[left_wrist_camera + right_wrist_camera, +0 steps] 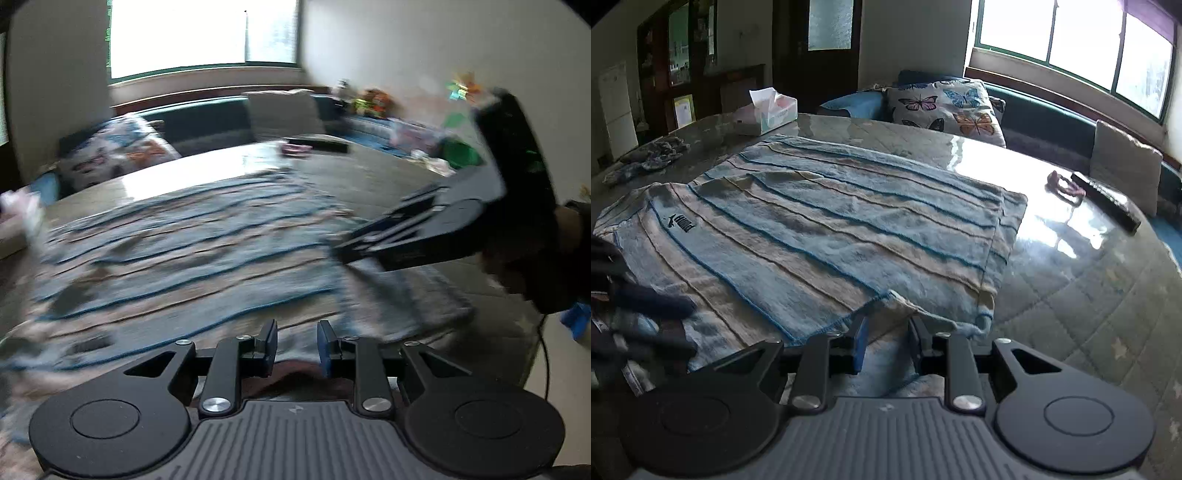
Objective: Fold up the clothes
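Observation:
A blue and beige striped shirt (831, 229) with a black logo lies spread flat on the glossy table (1071, 277); a folded flap ends at its near edge. My right gripper (888, 332) sits at that near edge. Its jaws stand apart, cloth runs between them, and the pads do not press it. In the blurred left wrist view the shirt (184, 258) fills the table, and my left gripper (297, 343) hovers low over its edge with jaws apart and cloth beneath. The right gripper (340, 251) reaches in from the right, and the left gripper (692, 326) shows at the shirt's left side.
A tissue box (772, 110) and small dark cloths (653, 155) lie at the table's far left. A pink hair tie (1065, 188) and a black remote (1108, 203) lie at the far right. Behind the table are a butterfly pillow (949, 107) and a grey cushion (1123, 170).

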### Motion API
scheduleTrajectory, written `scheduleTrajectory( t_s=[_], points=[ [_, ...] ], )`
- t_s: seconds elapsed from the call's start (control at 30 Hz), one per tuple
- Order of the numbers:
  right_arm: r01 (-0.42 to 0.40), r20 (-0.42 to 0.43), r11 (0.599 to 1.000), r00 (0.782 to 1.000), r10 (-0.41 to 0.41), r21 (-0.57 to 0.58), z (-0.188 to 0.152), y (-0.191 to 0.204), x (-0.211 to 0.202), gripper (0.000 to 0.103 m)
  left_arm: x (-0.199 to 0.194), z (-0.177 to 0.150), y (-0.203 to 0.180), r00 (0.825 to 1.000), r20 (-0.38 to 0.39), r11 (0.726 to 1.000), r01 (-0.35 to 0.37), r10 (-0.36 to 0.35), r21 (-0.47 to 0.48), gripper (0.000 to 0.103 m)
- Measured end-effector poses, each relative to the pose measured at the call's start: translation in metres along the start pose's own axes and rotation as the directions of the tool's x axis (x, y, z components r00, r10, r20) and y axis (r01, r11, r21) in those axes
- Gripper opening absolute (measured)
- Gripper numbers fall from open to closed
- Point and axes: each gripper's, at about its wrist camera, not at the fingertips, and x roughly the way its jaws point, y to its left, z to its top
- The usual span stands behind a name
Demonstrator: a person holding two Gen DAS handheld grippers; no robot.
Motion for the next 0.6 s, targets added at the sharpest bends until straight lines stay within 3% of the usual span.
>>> scheduleTrajectory(
  t_s=[0.17, 0.3, 0.37, 0.47, 0.6],
  points=[
    [-0.059, 0.018, 0.994, 0.998, 0.061, -0.093, 0.014, 0.029, -0.009, 0.035, -0.033, -0.014, 0.043, 0.994, -0.003, 0.988, -0.112, 0.112, -0.106, 0.026],
    [-0.144, 0.006, 0.975, 0.989, 0.147, -0.168, 0.028, 0.064, -0.004, 0.04, -0.061, -0.03, 0.081, 0.971, -0.02, 0.95, -0.237, 0.238, -0.202, 0.026],
    [-0.185, 0.0, 0.959, 0.982, 0.189, -0.213, 0.035, 0.084, -0.001, 0.04, -0.076, -0.041, 0.101, 0.949, -0.032, 0.914, -0.312, 0.315, -0.26, 0.026],
    [-0.256, -0.018, 0.929, 0.965, 0.261, -0.269, 0.046, 0.115, 0.005, 0.04, -0.098, -0.057, 0.133, 0.901, -0.072, 0.836, -0.424, 0.428, -0.348, 0.026],
    [-0.325, -0.043, 0.88, 0.942, 0.331, -0.347, 0.059, 0.157, 0.013, 0.04, -0.119, -0.075, 0.17, 0.855, -0.118, 0.746, -0.502, 0.506, -0.437, 0.029]
  ],
)
